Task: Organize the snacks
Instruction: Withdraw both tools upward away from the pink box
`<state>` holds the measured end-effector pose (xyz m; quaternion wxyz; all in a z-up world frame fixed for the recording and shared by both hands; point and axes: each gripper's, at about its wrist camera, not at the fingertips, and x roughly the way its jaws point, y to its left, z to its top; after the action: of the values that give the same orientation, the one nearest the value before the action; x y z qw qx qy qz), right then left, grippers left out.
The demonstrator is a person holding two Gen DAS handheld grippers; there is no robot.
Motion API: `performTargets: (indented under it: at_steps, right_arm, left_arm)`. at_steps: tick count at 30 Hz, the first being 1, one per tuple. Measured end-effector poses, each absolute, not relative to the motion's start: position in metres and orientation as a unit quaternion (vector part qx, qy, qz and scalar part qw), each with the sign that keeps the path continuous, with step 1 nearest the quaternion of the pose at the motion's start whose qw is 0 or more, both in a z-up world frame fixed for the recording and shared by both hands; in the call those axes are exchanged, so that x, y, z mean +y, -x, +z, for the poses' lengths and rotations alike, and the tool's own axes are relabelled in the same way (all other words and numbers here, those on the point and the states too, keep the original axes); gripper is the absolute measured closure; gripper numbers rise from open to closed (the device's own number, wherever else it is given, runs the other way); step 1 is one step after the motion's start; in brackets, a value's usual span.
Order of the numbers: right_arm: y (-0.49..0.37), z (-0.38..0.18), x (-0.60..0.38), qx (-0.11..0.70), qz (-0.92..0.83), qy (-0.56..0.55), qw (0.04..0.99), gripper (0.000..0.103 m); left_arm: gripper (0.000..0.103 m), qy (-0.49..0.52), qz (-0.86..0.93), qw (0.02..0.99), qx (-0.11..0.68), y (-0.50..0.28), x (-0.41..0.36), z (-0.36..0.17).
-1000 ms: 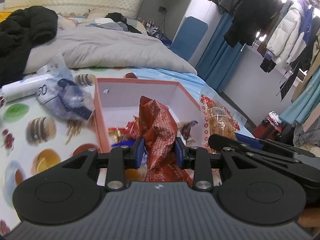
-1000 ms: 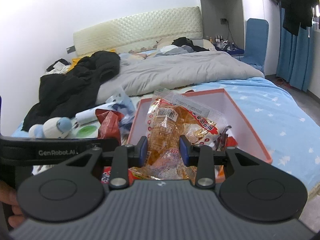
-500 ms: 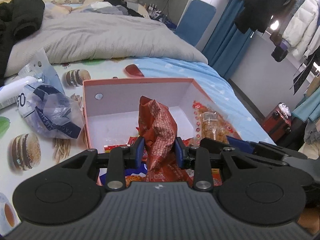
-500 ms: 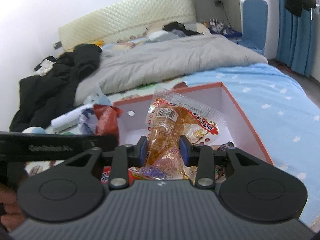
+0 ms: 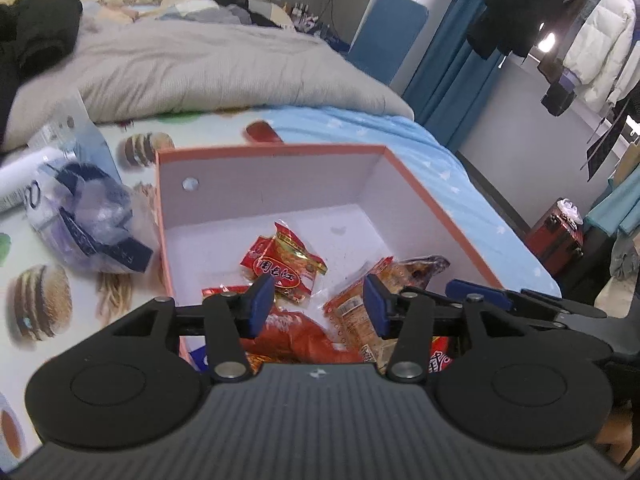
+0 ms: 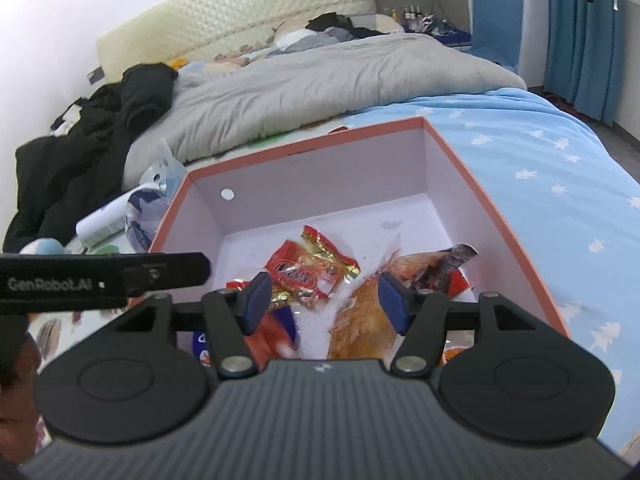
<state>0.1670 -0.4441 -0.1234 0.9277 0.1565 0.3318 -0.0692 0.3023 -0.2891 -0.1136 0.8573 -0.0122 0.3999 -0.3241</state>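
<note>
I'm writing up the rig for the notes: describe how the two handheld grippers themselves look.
The left gripper and the right gripper are built alike: matte black ribbed housing with two round discs, black linkage arms with silver pivot screws, and blue pads on the fingers. A black bar lettered GenRobot.AI shows beside the left gripper in the right wrist view.

Left tongs [image 5: 318,302]: matte black body, ribbed grey-black housing nearest the camera, two round discs at its sides, angular black link arms with silver screw heads, blue rectangular pads at the fingertips. Right tongs [image 6: 325,301]: same build, same blue pads, small white logo on the ribbed housing. White "GenRobot.AI" lettering on the left tongs' black side.
</note>
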Motion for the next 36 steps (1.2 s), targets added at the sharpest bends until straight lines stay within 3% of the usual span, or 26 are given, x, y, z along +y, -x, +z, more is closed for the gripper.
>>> performTargets:
  at_steps: [16,36]
  right_arm:
    - [-0.086,-0.046,-0.415,0.248,-0.083,-0.15,0.953,0.042]
    - [0.037,-0.005,-0.354,0.182,-0.096,-0.137,0.969,0.042]
  left_arm:
    - [0.048,0.028,-0.323,0.888,0.325,-0.201,-0.222,-0.019]
    - [0.045,0.03,-0.318,0.908,0.271,-0.055,-0.146,0.032]
